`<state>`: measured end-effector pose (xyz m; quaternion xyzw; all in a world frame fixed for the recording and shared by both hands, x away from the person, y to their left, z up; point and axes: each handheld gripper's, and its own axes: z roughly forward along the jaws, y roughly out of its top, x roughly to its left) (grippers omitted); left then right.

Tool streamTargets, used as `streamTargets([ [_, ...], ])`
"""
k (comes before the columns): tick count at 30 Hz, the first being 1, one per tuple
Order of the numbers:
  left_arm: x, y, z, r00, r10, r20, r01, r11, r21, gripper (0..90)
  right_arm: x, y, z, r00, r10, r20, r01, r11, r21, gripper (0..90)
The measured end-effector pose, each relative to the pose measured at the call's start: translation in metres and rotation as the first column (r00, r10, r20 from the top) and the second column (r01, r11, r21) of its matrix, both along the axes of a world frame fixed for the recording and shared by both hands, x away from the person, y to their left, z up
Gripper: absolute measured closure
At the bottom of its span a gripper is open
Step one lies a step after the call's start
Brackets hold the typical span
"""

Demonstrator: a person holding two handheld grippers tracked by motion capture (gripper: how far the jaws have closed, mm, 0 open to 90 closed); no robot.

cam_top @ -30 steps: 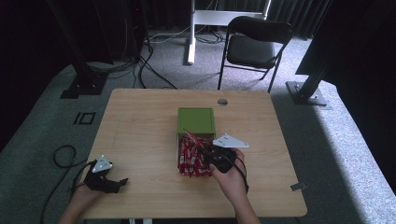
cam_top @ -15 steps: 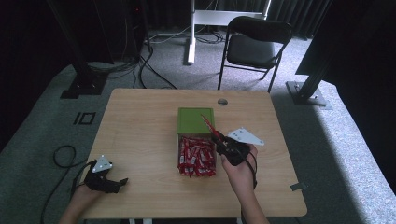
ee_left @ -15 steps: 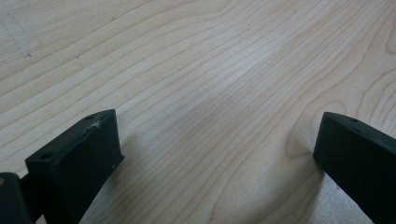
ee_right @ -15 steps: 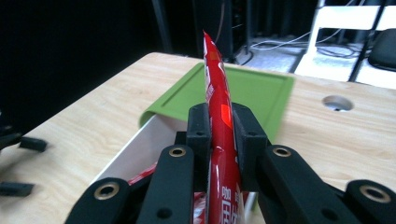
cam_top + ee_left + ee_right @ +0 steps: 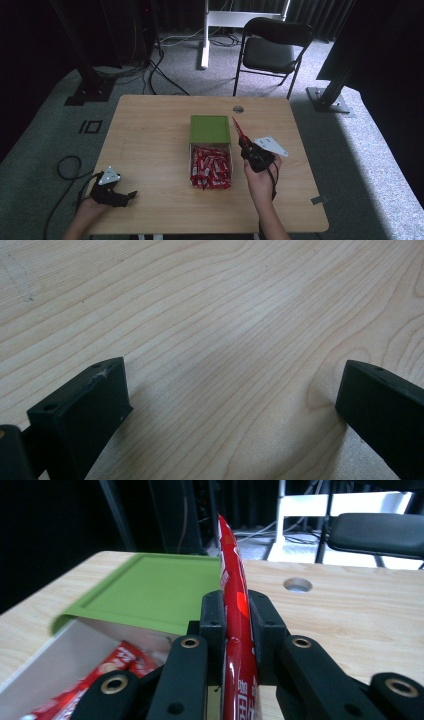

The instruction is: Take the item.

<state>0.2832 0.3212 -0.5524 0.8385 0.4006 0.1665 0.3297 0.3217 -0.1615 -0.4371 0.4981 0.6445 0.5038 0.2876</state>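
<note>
Right now one red packet [image 5: 237, 127] sticks up just right of the green-lidded box [image 5: 210, 130], clenched in the right gripper [image 5: 246, 145] jaws. Left gripper [image 5: 131, 194] rests released on the counter [image 5: 150, 135], well apart.

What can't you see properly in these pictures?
- Words on the red packet: right gripper view, too blurred and partly covered by the right tool.
- How many packets are in the box: high view, too small, and the green lid covers the far half.
- Left tool: high view, too small and dark to read; the left gripper view shows its jaws wide apart over the table.
</note>
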Motion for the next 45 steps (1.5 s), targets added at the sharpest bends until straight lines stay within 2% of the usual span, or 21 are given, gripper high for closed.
streamTargets([
  [2, 0.000, 0.000, 0.000, 1.0000, -0.001, 0.000, 0.001, 1.0000, 0.001, 1.6, 0.003, -0.002, -0.006, 0.9998, -0.019, -0.006, 0.019, 0.9997, -0.013, 79.5],
  [7, 0.000, 0.000, 0.000, 1.0000, -0.001, -0.001, 0.001, 1.0000, 0.001, 1.6, 0.009, -0.005, -0.018, 0.9986, -0.051, -0.015, 0.051, 0.9987, -0.007, 79.4],
  [11, 0.000, 0.000, 0.000, 1.0000, -0.001, -0.001, 0.001, 1.0000, 0.001, 1.6, 0.018, -0.008, -0.031, 0.9977, -0.049, -0.048, 0.049, 0.9987, 0.010, 79.3],
  [13, 0.000, 0.000, 0.000, 1.0000, -0.001, 0.000, 0.001, 1.0000, 0.001, 1.6, 0.022, -0.009, -0.041, 0.9956, -0.064, -0.068, 0.064, 0.9979, -0.001, 79.3],
  [18, 0.000, 0.000, 0.000, 1.0000, -0.001, -0.001, 0.001, 1.0000, 0.001, 1.6, 0.028, -0.010, -0.054, 0.9923, -0.076, -0.098, 0.075, 0.9971, -0.015, 79.4],
  [22, 0.000, 0.000, 0.000, 1.0000, -0.001, -0.001, 0.001, 1.0000, 0.001, 1.6, 0.033, -0.010, -0.064, 0.9878, -0.096, -0.123, 0.092, 0.9952, -0.033, 79.4],
  [30, 0.000, 0.000, 0.000, 1.0000, -0.001, -0.001, 0.001, 1.0000, 0.001, 1.6, 0.043, -0.012, -0.087, 0.9756, -0.127, -0.179, 0.124, 0.9918, -0.029, 79.4],
  [35, 0.000, 0.000, 0.000, 1.0000, -0.001, 0.000, 0.001, 1.0000, 0.001, 1.6, 0.046, -0.011, -0.094, 0.9720, -0.126, -0.198, 0.123, 0.9920, -0.030, 79.3],
  [40, 0.000, 0.000, 0.000, 1.0000, -0.001, 0.000, 0.001, 1.0000, 0.001, 1.6, 0.050, -0.008, -0.103, 0.9634, -0.127, -0.236, 0.122, 0.9919, -0.037, 79.3],
  [42, 0.000, 0.000, 0.000, 1.0000, -0.001, 0.000, 0.001, 1.0000, 0.000, 1.6, 0.050, -0.008, -0.103, 0.9634, -0.127, -0.236, 0.122, 0.9919, -0.037, 79.3],
  [45, 0.000, 0.000, 0.000, 1.0000, -0.001, 0.000, 0.001, 1.0000, 0.001, 1.6, 0.052, -0.008, -0.108, 0.9570, -0.133, -0.257, 0.127, 0.9910, -0.041, 79.2],
])
